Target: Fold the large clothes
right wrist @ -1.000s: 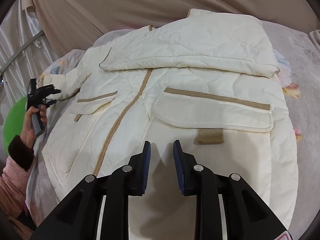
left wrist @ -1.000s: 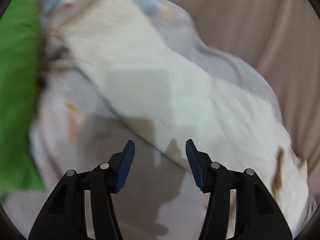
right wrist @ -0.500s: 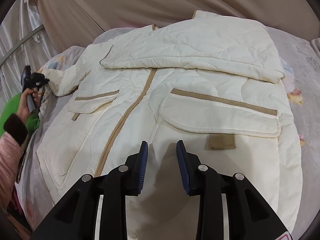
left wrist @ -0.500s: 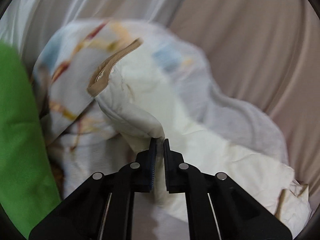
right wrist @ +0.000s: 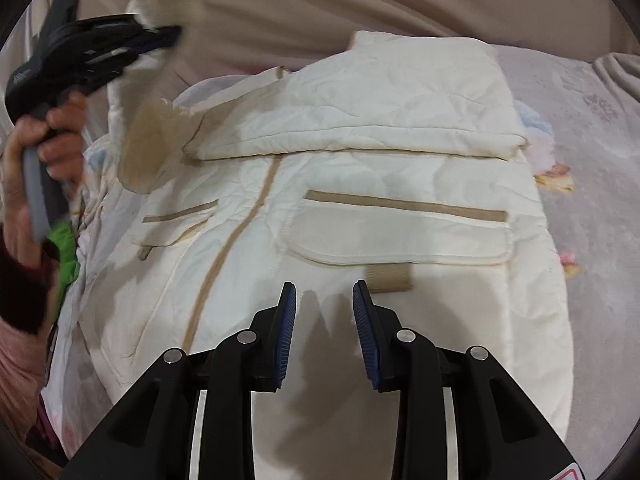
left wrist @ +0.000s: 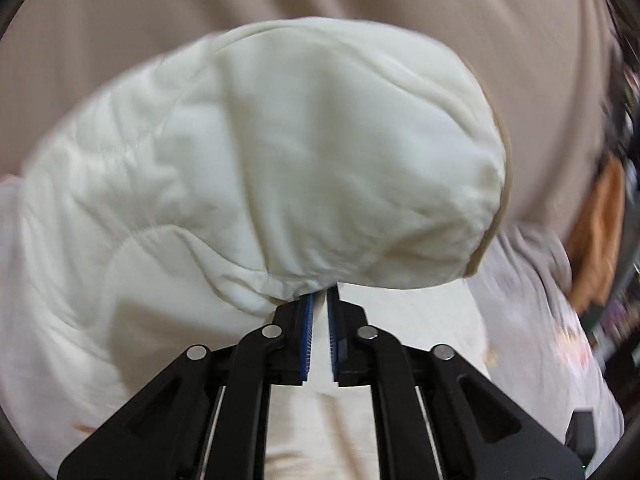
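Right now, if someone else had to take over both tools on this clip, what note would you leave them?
Left tool: shut on the cuff end of the cream quilted jacket's sleeve, lifted off the bed.
Right tool: open, empty, hovering over the lower front of the cream quilted jacket.
Jacket lies front-up on the grey floral bedspread; the opposite sleeve is already folded across the chest.
Left to do: lay the lifted sleeve across too, then fold the body.
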The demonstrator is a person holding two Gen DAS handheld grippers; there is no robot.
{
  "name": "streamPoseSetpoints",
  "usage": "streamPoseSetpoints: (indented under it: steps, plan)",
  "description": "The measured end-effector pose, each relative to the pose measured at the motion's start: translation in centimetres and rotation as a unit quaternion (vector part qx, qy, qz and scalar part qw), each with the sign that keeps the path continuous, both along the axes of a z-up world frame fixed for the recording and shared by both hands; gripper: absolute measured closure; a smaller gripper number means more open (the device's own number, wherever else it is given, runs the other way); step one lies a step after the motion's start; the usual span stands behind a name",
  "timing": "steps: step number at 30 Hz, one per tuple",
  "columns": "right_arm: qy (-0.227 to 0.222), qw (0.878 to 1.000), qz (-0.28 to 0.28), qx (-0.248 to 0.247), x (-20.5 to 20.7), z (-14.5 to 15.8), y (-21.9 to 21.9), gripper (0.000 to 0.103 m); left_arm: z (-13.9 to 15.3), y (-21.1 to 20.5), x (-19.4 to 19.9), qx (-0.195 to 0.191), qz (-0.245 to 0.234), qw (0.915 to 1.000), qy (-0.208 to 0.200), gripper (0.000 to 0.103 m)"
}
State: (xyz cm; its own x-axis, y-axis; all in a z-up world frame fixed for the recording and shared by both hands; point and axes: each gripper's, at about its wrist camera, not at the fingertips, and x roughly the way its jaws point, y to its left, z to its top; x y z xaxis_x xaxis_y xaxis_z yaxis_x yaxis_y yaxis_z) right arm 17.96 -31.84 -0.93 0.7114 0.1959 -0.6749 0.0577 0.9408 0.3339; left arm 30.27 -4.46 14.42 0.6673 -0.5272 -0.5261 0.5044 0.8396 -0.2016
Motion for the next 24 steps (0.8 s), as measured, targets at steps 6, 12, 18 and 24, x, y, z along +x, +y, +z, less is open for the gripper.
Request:
streamPoseSetpoints:
  steps: [6,12,18,24]
  plan:
    - [0.016,0.999,-0.036,0.026,-1.1,-0.5,-4.1,0.071,-10.6,-6.1,0.6,0.067,-0.011,0.9927,0.100,0.060]
    - [-0.012,0.998,-0.051,0.042,0.8,1.8,-7.2,0.053,-10.5,1.6,-0.7,0.035,0.004,0.9917,0.124,0.034]
    - [-0.020,0.993,-0.050,0.105,8.1,2.6,-8.9,0.047,-8.8,13.5,0.8,-0.019,0.114,0.9865,0.116,0.026]
    - [-0.010,0.993,-0.045,0.108,14.3,1.4,-7.0,0.045,-11.5,21.3,1.2,-0.099,0.178,0.9630,0.176,0.026]
